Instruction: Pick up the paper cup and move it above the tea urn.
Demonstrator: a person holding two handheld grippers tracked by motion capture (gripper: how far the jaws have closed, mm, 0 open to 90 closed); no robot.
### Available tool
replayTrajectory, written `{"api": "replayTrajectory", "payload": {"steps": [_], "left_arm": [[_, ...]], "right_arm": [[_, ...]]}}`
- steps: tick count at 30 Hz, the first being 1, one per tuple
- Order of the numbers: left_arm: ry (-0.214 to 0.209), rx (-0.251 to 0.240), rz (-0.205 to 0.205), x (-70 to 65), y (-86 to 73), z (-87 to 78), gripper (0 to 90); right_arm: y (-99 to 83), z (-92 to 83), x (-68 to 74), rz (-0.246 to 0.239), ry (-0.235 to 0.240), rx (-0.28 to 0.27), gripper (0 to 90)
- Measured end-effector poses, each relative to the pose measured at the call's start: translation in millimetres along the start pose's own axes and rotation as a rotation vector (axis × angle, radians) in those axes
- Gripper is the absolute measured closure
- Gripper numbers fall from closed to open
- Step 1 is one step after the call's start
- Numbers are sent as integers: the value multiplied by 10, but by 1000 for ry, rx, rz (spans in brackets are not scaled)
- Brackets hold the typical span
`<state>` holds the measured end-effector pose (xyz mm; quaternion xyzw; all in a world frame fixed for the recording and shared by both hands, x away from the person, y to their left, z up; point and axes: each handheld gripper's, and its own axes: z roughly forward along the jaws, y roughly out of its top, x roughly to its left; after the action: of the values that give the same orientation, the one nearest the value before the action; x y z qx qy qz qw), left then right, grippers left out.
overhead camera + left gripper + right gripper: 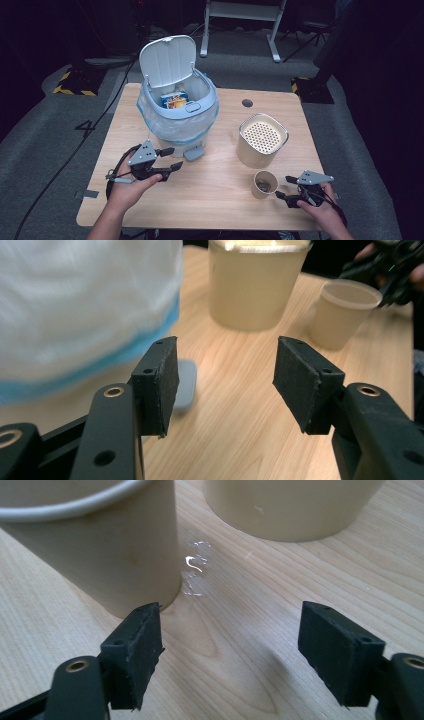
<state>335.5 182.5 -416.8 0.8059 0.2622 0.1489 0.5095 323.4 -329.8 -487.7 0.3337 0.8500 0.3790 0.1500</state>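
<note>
High view: a small paper cup [264, 184] is being kept upright on the wooden table [215, 200], just in front of the cream perforated-top canister [262, 140] and just to the left of the right gripper [284, 187], whose jaws are being held apart with nothing between them; the left gripper [172, 158] is being held spread and empty near the foot pedal [193, 153] of the open blue-lined bin [178, 107]. Left gripper view: the cup [343, 313] is being seen far off, its mouth pointing up and its long axis standing vertical. Right gripper view: the cup wall [95, 545] is being approached beside the left pad [138, 647], apparently not pressed. The cup is being judged light, thin-walled and easily crushed or tipped, with something dark possibly lying inside, so a gentle pinch across the mid-wall is being judged safest.
</note>
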Motion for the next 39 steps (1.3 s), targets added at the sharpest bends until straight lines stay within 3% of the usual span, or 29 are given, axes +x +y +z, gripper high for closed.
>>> {"api": "replayTrajectory", "payload": {"steps": [7, 17, 23, 27, 33, 39], "left_arm": [[13, 90, -49, 41, -273, 197, 423], [46, 219, -50, 89, -535, 369, 357], [61, 269, -33, 94, -618, 427, 328], [76, 334, -8, 94, -674, 493, 308], [84, 335, -43, 97, -702, 528, 284], [101, 345, -61, 110, -699, 543, 222]], "right_arm": [[15, 1, 56, -4, 20, -30, 157], [83, 62, 189, -25, 70, -29, 153], [126, 77, 264, -39, 93, -33, 157], [157, 95, 311, -47, 103, -47, 157], [199, 200, 403, -53, 112, -78, 156], [248, 282, 431, -10, 105, -135, 166]]}}
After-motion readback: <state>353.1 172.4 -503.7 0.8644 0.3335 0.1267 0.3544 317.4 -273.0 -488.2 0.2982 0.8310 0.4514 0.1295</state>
